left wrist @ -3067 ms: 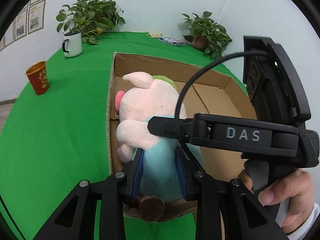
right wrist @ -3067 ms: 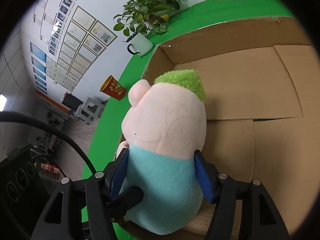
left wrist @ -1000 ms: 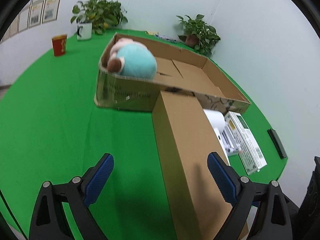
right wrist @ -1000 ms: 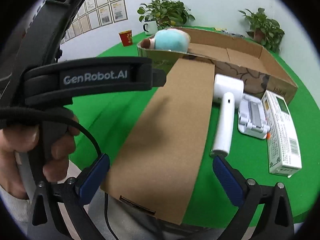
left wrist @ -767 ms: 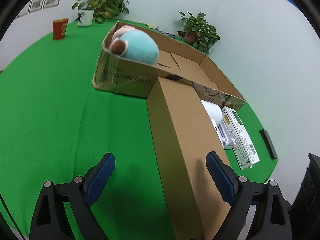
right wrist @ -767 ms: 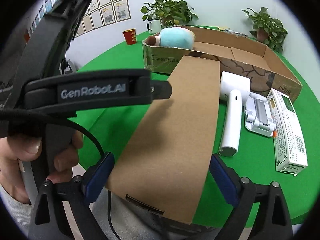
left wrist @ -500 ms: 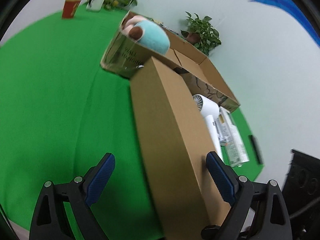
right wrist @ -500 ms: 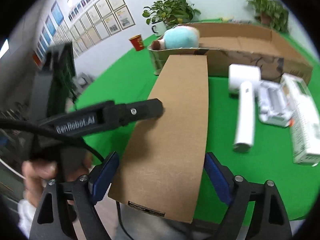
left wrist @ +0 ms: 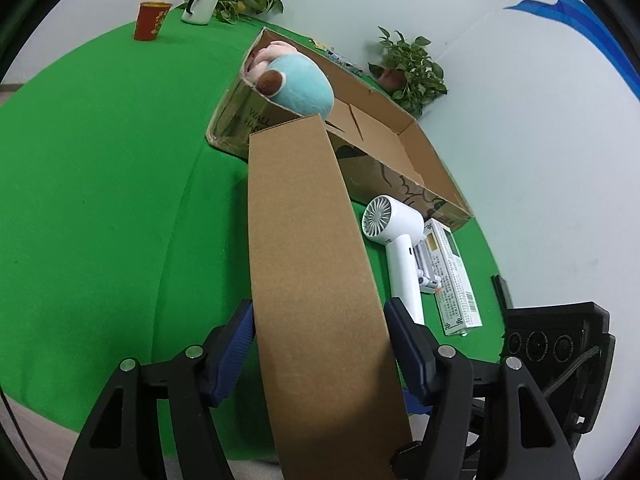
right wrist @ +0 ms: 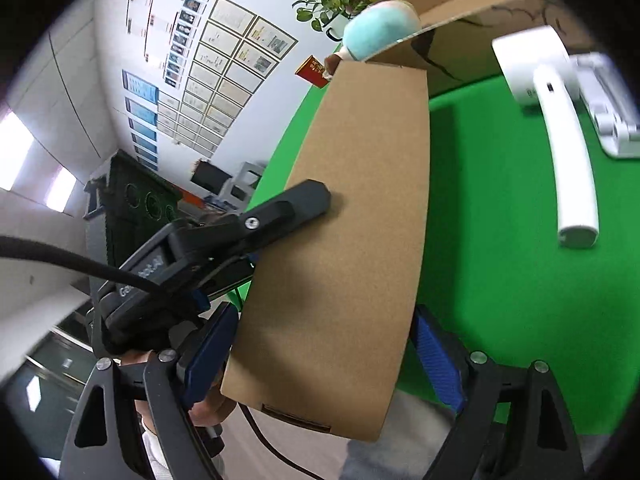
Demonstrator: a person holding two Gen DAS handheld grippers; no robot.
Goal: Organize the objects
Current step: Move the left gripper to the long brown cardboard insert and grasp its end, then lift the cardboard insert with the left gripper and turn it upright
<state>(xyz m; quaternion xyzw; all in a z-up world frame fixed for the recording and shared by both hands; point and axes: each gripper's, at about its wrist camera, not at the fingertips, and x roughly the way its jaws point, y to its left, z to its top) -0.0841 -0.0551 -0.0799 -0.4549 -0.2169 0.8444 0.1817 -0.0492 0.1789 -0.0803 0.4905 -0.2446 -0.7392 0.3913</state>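
A long brown carton [left wrist: 312, 260] runs from the table's near edge to the big open cardboard box [left wrist: 404, 192]. My left gripper [left wrist: 320, 340] straddles it; its jaws are closing and the blue pads [left wrist: 240, 340] meet the carton's sides. My right gripper [right wrist: 324, 352] is shut across the near end of the carton [right wrist: 352, 220], which overhangs the table. One black finger [right wrist: 288, 208] of the left gripper lies against the carton's face. A blue and pink plush toy [left wrist: 300, 88] lies in the box's left end.
Right of the carton on the green table [left wrist: 100, 200] lie a white hair dryer [left wrist: 396, 232], a white device [right wrist: 604, 112] and a green-and-white packet [left wrist: 452, 276]. A red cup [left wrist: 150, 20], a mug [left wrist: 198, 8] and potted plants [left wrist: 412, 68] stand at the back.
The plush toy, held by both grippers three seconds ago, now lies in the box. Both grippers' jaws have narrowed onto the long carton, and the right wrist view has rolled.
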